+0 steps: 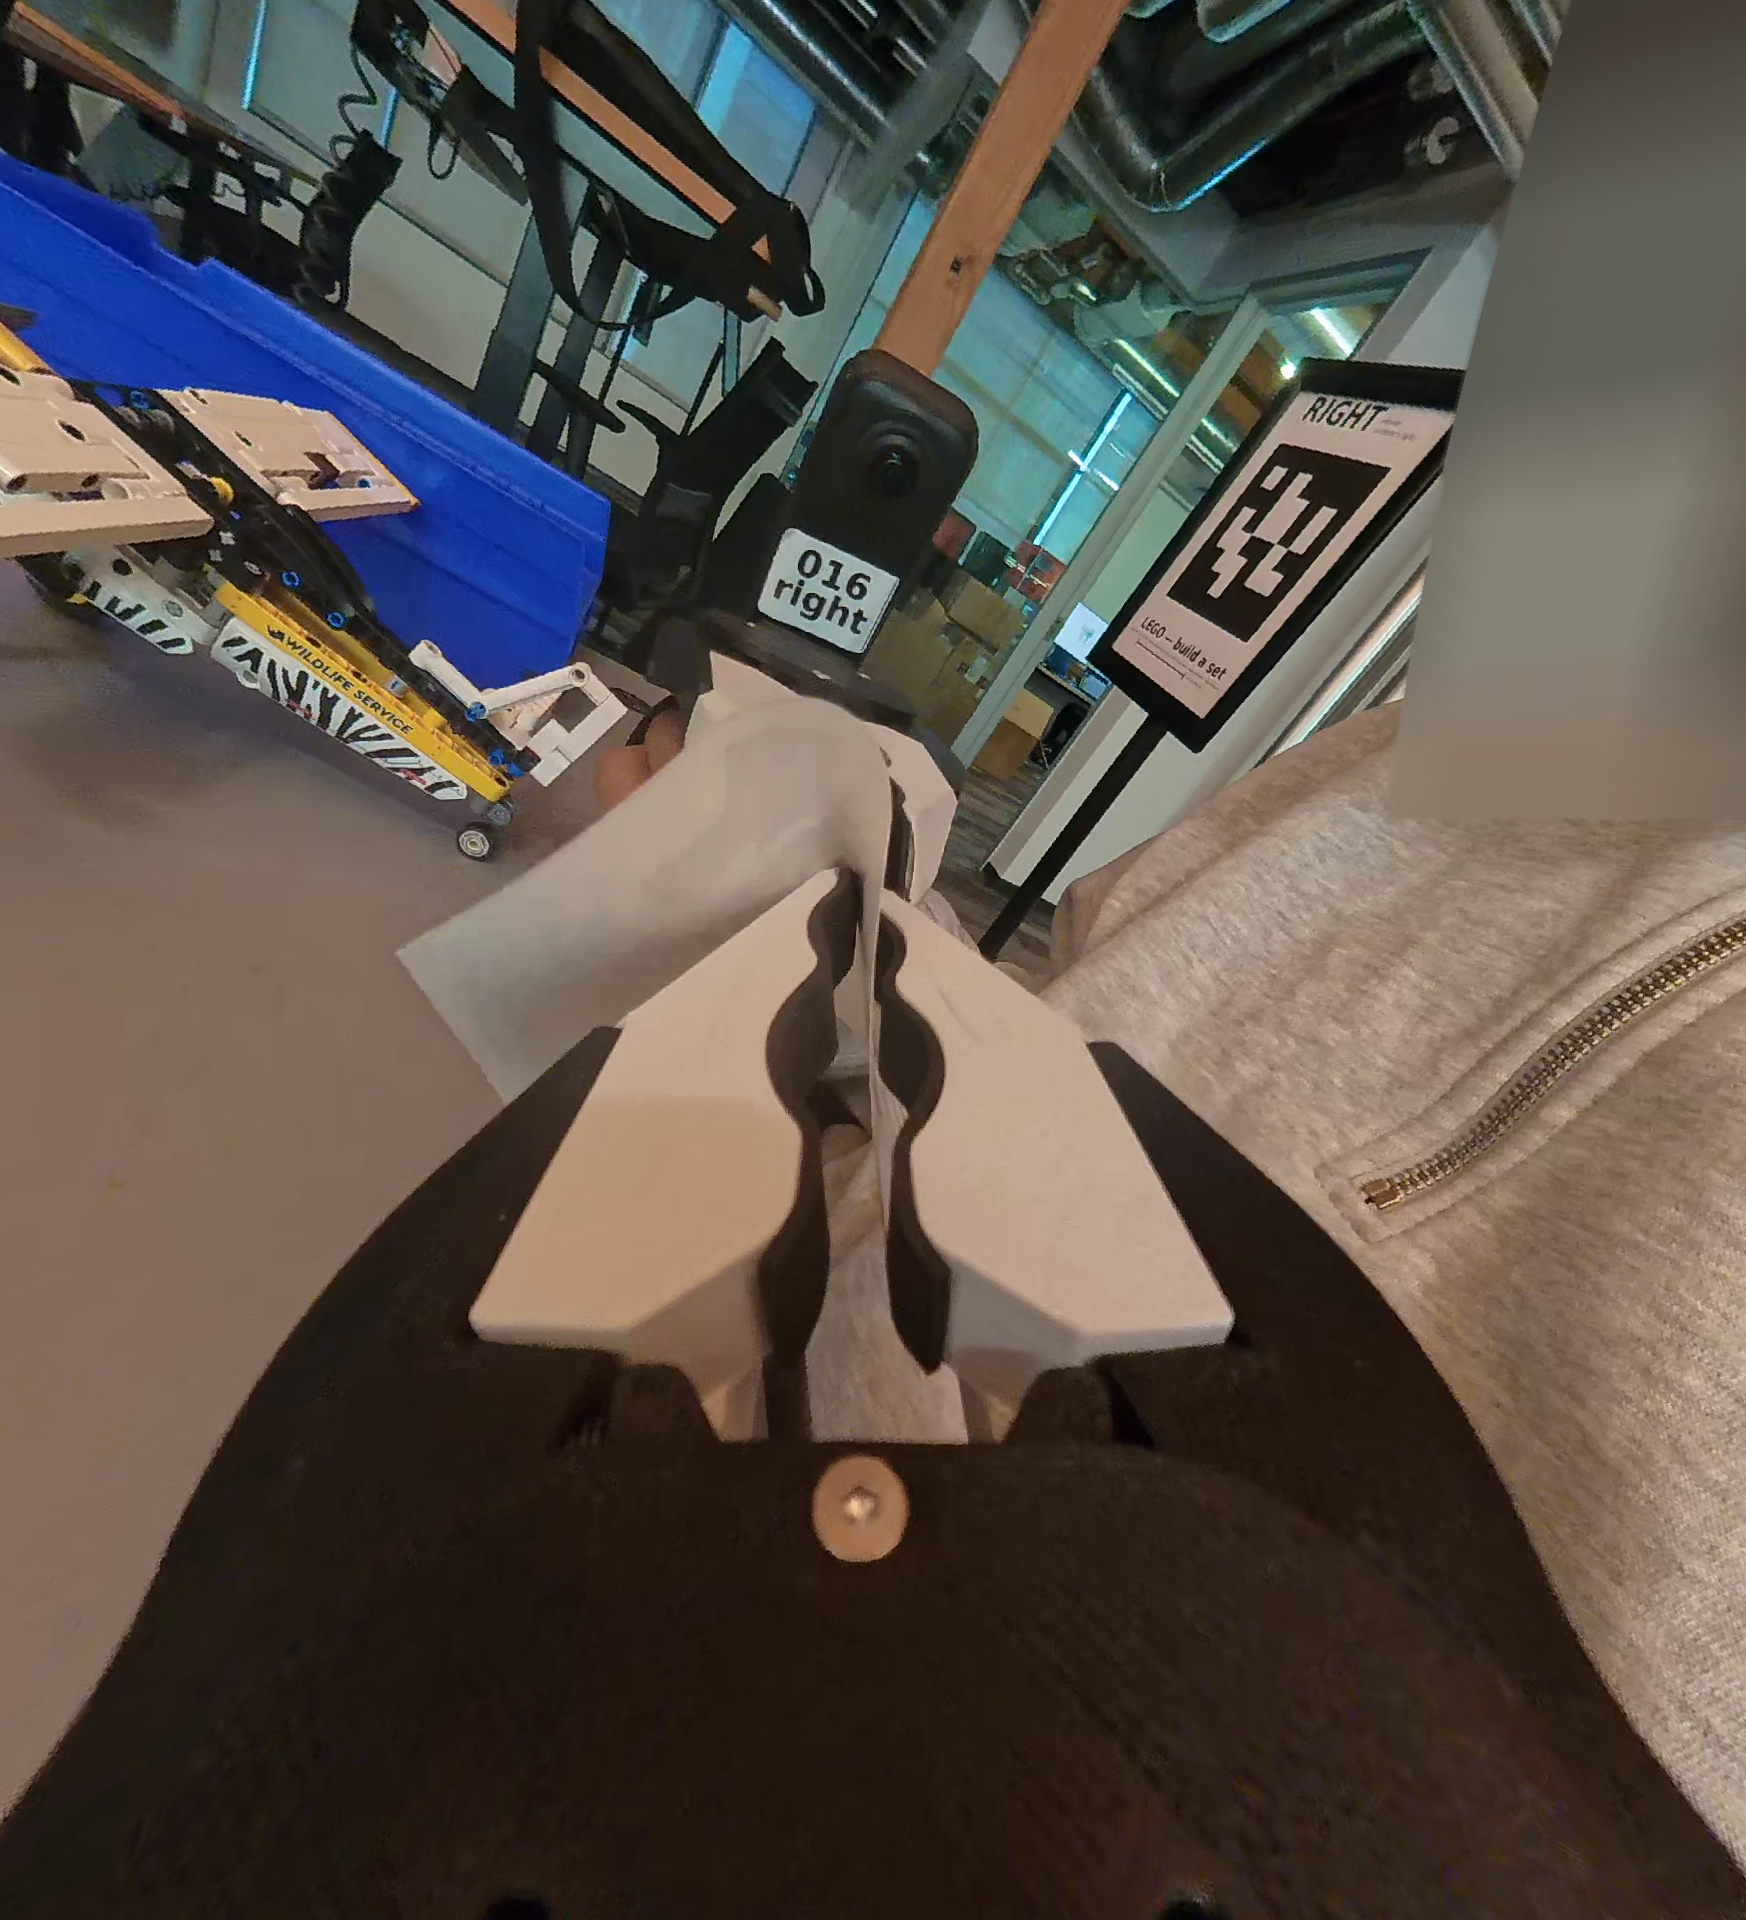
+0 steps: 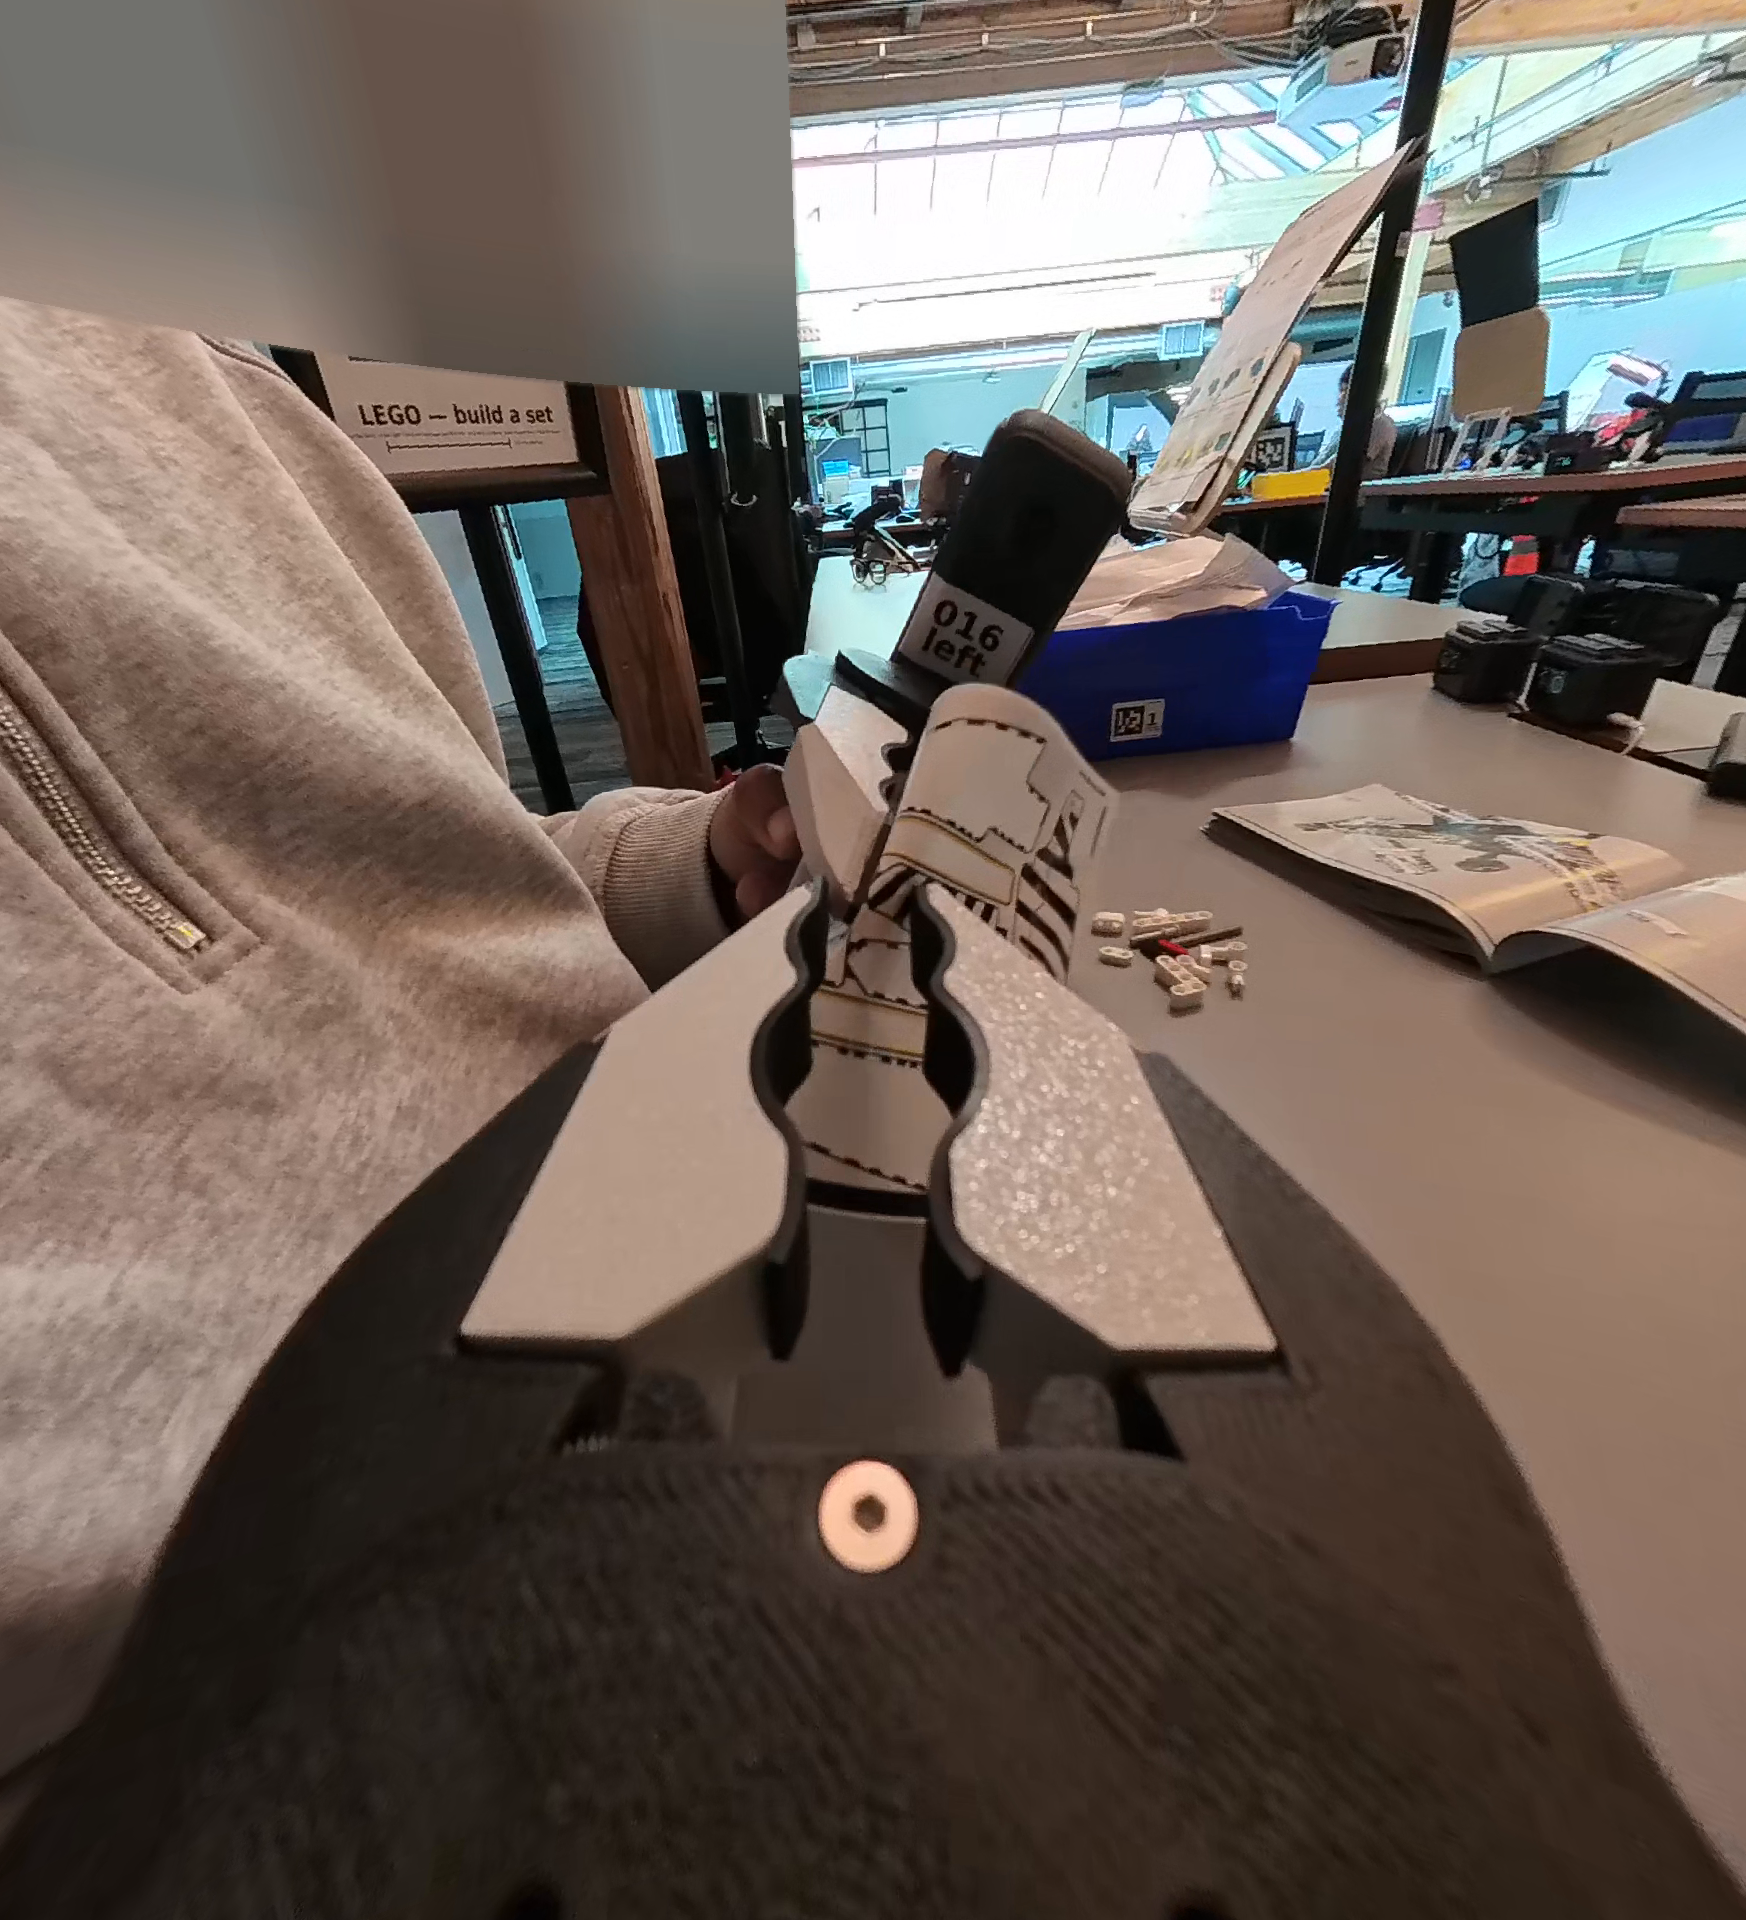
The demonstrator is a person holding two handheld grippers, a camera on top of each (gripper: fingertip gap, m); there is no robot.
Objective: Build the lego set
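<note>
Sticker sheet (image 2: 962,831) (zebra-striped, lettering unquoted) pinched between left gripper (image 1: 861,904) and right gripper (image 2: 874,914) — both clamped on it

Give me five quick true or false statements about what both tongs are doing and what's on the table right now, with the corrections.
1. Both tongs are pinching the same sticker sheet. True: the left tongs and right tongs each clamp it.
2. The sticker sheet lies flat on the table. False: it is held up in the air.
3. An instruction booklet lies open on the table. True.
4. The loose small parts sit inside the blue bin. False: they lie on the bare tabletop, in front of the bin.
5. The partly built lego model is gripped by the left tongs. False: it stands on the table, untouched.
</note>
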